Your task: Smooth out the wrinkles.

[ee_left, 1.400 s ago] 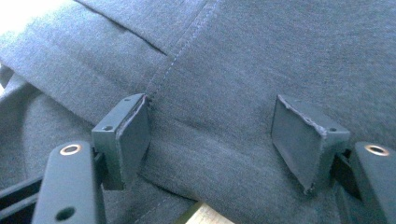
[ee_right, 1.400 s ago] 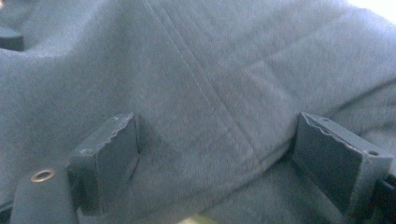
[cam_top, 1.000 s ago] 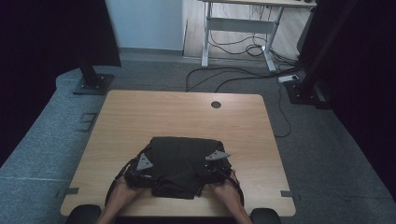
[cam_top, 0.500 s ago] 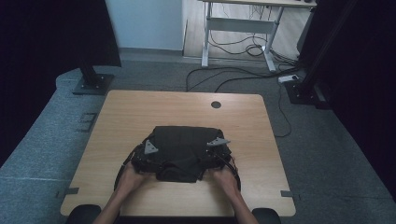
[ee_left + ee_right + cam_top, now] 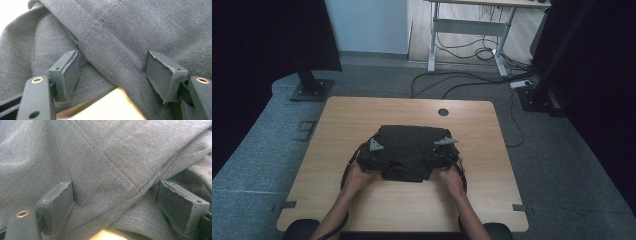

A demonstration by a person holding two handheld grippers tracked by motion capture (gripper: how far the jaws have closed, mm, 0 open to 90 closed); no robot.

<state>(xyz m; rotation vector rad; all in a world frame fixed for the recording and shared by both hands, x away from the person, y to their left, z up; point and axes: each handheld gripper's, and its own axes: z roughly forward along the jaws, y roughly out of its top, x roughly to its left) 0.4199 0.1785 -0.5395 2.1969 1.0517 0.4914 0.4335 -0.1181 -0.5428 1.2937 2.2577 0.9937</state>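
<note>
dark garment (image 5: 409, 150), frame centre on table (image 5: 362, 115), high view. left gripper (image 5: 113, 72): i see jaws spread astride a seamed fold. right gripper (image 5: 115, 202): spread likewise. closing may catch several layers, bunching it.

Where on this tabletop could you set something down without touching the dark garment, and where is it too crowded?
Free: the far strip of the wooden table between the dark garment and the round cable hole; the left and right margins beside the garment; the near edge between the forearms. Crowded: the middle, where the left gripper and right gripper, both open, flank the folded cloth.
</note>
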